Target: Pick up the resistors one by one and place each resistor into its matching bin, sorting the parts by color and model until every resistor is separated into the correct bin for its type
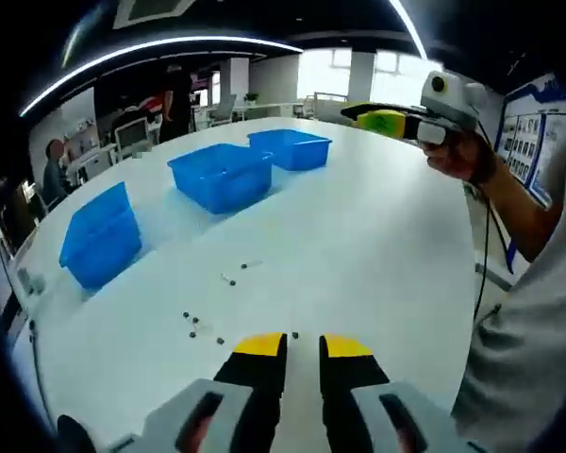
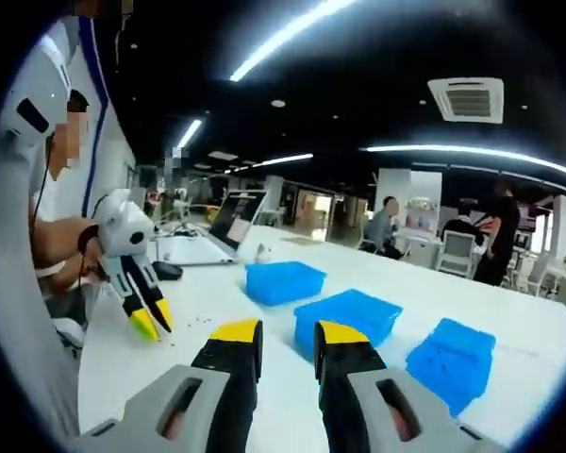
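Several tiny resistors (image 1: 194,322) lie loose on the white table (image 1: 377,236), with two more (image 1: 228,279) a little farther out. My left gripper (image 1: 304,343) hovers just short of them, its yellow-tipped jaws parted by a narrow gap with nothing between. Three blue bins stand beyond: one at the left (image 1: 102,236), one in the middle (image 1: 222,175), one far back (image 1: 291,148). My right gripper (image 2: 288,332) is held high over the table, open and empty. It also appears in the left gripper view (image 1: 389,121), in a person's hand. The left gripper (image 2: 149,321) points down at the table.
The bins (image 2: 283,281) (image 2: 349,316) (image 2: 453,359) line up across the right gripper view. An open laptop (image 2: 228,222) and a dark mouse (image 2: 167,271) sit on the table behind the left gripper. People sit at desks far behind. The person's arm (image 1: 514,203) and body are at the right.
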`<state>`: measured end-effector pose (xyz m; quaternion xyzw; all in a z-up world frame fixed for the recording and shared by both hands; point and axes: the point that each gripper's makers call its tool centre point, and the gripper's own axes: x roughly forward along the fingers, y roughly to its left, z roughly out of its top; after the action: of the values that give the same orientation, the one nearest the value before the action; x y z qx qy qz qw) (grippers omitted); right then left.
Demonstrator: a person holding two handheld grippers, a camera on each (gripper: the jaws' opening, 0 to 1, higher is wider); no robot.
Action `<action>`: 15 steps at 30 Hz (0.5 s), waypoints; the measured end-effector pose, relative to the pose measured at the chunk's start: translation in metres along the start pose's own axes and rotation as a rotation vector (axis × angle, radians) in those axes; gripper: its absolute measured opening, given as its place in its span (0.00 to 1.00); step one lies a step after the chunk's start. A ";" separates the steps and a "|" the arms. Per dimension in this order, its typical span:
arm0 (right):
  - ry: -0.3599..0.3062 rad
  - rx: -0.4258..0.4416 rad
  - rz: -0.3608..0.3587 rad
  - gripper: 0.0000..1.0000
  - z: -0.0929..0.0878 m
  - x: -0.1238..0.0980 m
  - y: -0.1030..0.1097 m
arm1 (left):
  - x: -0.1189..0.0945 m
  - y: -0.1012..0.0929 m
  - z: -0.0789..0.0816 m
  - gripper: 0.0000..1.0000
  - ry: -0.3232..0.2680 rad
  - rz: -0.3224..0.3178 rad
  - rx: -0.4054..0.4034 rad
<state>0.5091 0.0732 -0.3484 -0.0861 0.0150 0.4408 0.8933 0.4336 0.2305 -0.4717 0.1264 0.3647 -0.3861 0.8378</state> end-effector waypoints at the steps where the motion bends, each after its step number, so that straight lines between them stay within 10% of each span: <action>1: -0.003 0.011 -0.019 0.24 -0.001 -0.005 -0.005 | 0.002 0.001 0.000 0.17 0.009 -0.005 -0.010; 15: -0.032 0.075 -0.070 0.24 -0.014 -0.027 -0.032 | 0.009 0.010 0.001 0.04 0.051 -0.049 0.027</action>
<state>0.5187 0.0305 -0.3545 -0.0459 0.0141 0.4096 0.9110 0.4454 0.2322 -0.4779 0.1385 0.3839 -0.4081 0.8166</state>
